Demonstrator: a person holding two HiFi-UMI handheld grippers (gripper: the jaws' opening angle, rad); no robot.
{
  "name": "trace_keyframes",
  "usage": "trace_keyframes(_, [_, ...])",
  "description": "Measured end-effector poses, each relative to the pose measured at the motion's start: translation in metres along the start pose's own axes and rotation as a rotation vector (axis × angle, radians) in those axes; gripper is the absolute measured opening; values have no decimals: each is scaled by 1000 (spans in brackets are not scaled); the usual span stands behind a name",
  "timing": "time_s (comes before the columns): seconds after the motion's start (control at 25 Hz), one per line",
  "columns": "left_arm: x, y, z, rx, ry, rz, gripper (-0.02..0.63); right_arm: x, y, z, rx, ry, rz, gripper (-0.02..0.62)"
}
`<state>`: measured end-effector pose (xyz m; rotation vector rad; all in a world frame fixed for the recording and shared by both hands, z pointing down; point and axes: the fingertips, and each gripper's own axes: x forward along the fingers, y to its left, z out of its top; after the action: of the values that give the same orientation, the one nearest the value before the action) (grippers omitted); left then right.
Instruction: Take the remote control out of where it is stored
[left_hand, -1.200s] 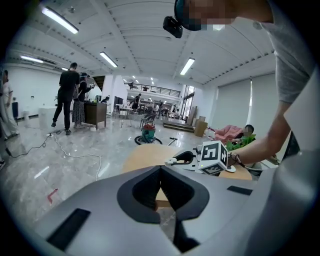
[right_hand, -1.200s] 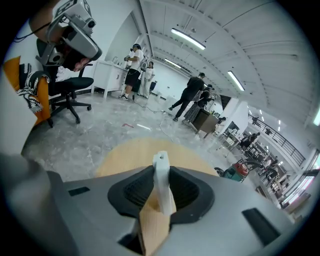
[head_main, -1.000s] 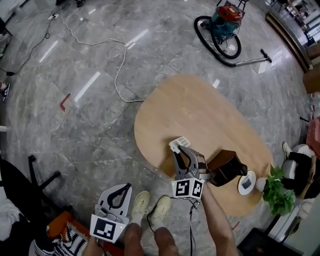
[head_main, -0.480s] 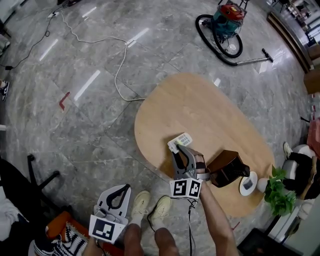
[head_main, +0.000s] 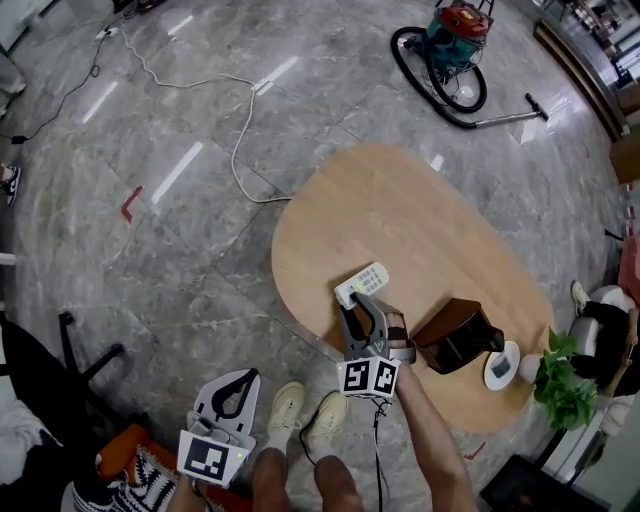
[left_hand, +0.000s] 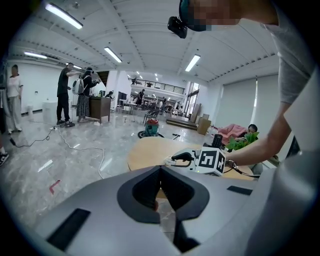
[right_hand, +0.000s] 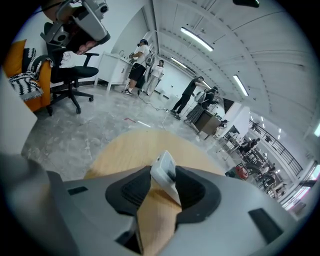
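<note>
While just eased apart, brackets the remote control (right_hand: 164, 177) without pinching it. That goes for the right gripper (head_main: 352, 302), pads wide, bare wood showing on one side, white shell close against the other pad. Looks like a set-down.

Lies flat on the oval wooden table (head_main: 420, 215), right at twelve o'clock off those jaw tips, nose angled toward one o'clock. Sits apart from the dark brown box (head_main: 458, 335) at three o'clock of the gripper. Probably the storage spot, so reads as a job all but finished.

Over at seven o'clock in the head view, off the table above the marble floor (head_main: 180, 120), hangs the left gripper (left_hand: 160, 169), tips pressed together on nothing.

Now the handling. Looks light and stiff: a slim white plastic slab, long and narrow, smooth-backed, with a small screen and buttons on the face. Likely slippery on hard pads. Best taken across the narrow width near the middle; caught by one end, could swivel or squirt free. Hardly fragile, though no fan of a drop onto stone.

Underneath: pale matt wood, rounded edge, glossy grey veined tile all round.
</note>
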<state>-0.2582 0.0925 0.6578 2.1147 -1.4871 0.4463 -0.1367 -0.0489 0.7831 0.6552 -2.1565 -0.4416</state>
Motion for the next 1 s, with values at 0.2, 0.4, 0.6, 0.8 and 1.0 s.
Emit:
trace_keyframes(0.2, [-1,3,0,1,7,7,6,3,10,-13,62,42,58,146])
trace_keyframes(0.4, [-3,2,5,3,-2,6,6,-2,11,-12,92,44,64,146])
trace_keyframes(0.6, [-6,-5,15,15,-10,3,6,-13,-6,-3,145,31,37,146])
trace_keyframes(0.8, [-10,-11,34,34,-30,-4,6,-31,-31,13,206,29,23,146])
trace_keyframes(1.0, [-23,-24,66,62,-59,-12,6,-64,-60,34,300,-8,15,144])
